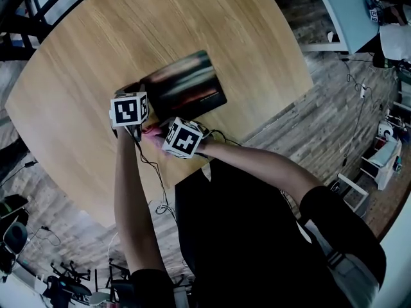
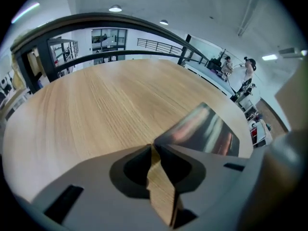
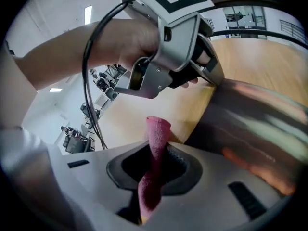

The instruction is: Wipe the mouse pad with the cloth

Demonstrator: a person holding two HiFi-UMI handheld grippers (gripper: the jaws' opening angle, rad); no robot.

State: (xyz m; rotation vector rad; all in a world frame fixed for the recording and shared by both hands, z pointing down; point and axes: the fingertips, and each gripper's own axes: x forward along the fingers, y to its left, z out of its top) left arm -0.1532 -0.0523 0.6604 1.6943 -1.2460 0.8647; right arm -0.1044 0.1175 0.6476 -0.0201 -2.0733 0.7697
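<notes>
A dark mouse pad (image 1: 186, 85) with reddish streaks lies on the round wooden table (image 1: 96, 63). My left gripper (image 1: 136, 92) is at the pad's near left corner. In the left gripper view its jaws (image 2: 153, 148) meet right at that corner of the mouse pad (image 2: 207, 131) and look shut on it. My right gripper (image 3: 156, 150) is shut on a pink cloth (image 3: 159, 129) that sticks up between the jaws. The cloth (image 1: 152, 133) hangs just beside the pad's near edge, close under the left gripper (image 3: 211, 73). The pad (image 3: 260, 124) fills the right of the right gripper view.
The table's near edge (image 1: 192, 172) runs just in front of the person's body. Black cables (image 1: 151, 172) trail from the grippers over that edge. A light desk (image 1: 350, 5) and cluttered floor lie to the right. A dark railing (image 2: 120, 20) curves behind the table.
</notes>
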